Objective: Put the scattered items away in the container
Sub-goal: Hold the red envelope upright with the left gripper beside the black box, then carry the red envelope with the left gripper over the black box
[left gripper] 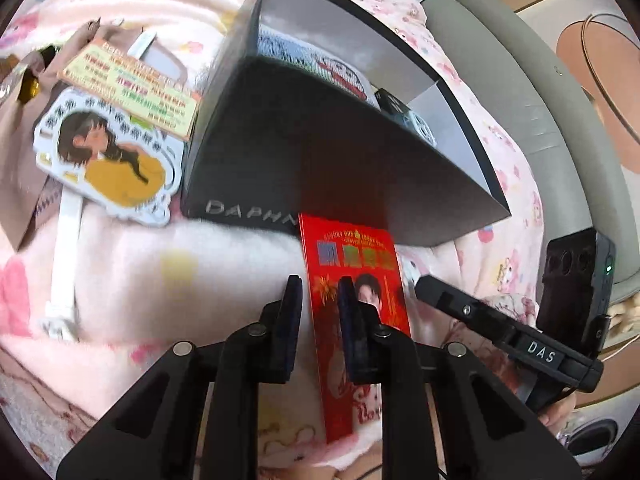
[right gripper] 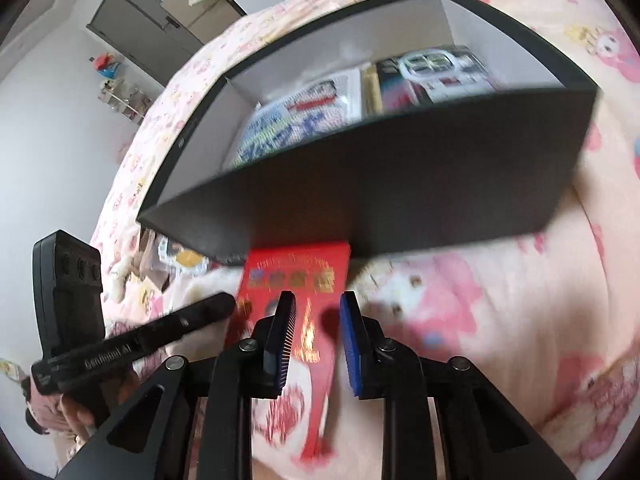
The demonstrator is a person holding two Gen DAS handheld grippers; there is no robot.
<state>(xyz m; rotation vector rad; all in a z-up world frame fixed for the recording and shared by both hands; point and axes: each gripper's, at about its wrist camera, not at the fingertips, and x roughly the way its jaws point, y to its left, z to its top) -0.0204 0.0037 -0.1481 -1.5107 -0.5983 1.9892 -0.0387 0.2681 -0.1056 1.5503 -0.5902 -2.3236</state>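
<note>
A red envelope [left gripper: 352,304] with gold print and a face on it lies on the pink blanket against the near wall of a black box [left gripper: 320,168]. My left gripper [left gripper: 320,300] is open, with the envelope's left edge between its fingers. My right gripper [right gripper: 318,312] is open right over the same red envelope [right gripper: 296,280], which passes between its fingers. The black box [right gripper: 400,184] is open on top and holds printed cards and a small packaged item. The right gripper body [left gripper: 508,332] shows at the right of the left wrist view.
Left of the box lie a cartoon-girl fan [left gripper: 108,152] with a white handle, a yellow printed card [left gripper: 132,84] and a brown paper bag [left gripper: 24,128]. The pink blanket [right gripper: 480,300] covers the bed. A grey padded edge [left gripper: 500,60] runs at the right.
</note>
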